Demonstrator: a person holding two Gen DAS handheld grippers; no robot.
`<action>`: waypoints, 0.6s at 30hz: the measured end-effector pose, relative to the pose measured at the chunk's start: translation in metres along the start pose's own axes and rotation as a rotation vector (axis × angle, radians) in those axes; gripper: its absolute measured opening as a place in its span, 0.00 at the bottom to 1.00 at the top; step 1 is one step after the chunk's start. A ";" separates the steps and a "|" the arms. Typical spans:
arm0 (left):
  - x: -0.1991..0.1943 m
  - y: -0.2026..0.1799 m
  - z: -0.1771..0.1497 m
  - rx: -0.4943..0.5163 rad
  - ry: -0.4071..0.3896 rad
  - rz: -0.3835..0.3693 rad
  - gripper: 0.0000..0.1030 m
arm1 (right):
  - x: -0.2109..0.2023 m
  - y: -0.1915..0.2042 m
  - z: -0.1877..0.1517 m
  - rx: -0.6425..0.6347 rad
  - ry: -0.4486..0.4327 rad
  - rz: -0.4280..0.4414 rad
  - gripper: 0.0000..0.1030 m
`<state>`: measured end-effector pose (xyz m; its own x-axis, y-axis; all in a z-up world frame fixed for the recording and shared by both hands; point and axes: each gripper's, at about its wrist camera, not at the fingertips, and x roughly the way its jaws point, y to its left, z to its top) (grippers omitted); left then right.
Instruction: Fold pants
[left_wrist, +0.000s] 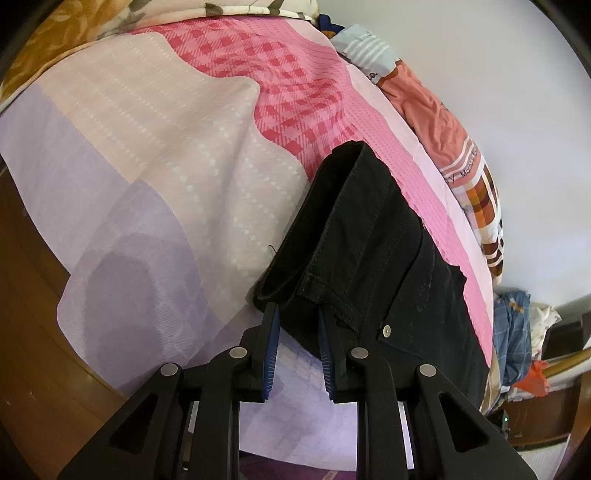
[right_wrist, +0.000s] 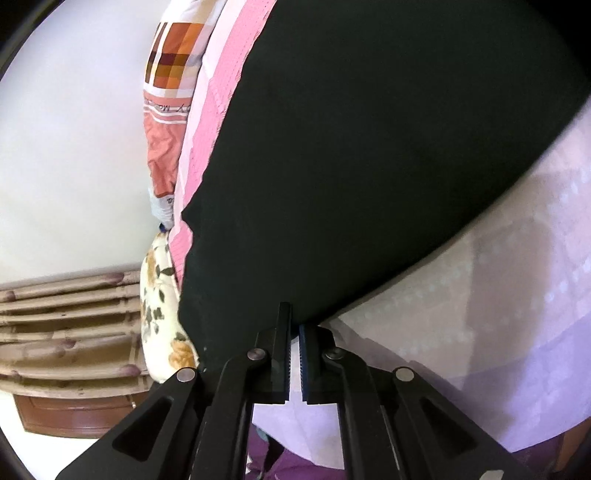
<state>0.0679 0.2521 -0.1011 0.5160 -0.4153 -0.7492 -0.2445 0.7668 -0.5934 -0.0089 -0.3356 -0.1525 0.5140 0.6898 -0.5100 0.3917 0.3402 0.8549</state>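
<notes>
I have the black pants (left_wrist: 373, 251) lying lengthwise along the bedsheet (left_wrist: 147, 166), near its pillow-side edge; bare sheet lies open on their other side. My left gripper (left_wrist: 295, 314) clamps the waistband corner. My right gripper (right_wrist: 295, 325) is nearly closed, pinching the pants' near edge.

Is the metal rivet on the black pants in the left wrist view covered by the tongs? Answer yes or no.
No: the rivet lies bare on the black pants, to the right of the left tongs.
</notes>
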 end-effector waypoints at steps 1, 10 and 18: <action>0.001 0.000 0.000 -0.001 0.001 -0.001 0.22 | -0.002 -0.005 0.001 0.038 -0.001 0.039 0.10; 0.003 0.002 0.001 -0.007 -0.006 -0.017 0.22 | -0.021 0.106 -0.022 -0.453 0.173 0.036 0.21; 0.001 0.004 0.001 0.001 -0.013 -0.031 0.24 | 0.069 0.224 0.010 -1.085 0.095 -0.200 0.24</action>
<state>0.0681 0.2547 -0.1040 0.5339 -0.4321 -0.7268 -0.2280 0.7542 -0.6158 0.1217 -0.2181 0.0034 0.4374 0.5900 -0.6786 -0.4395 0.7986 0.4111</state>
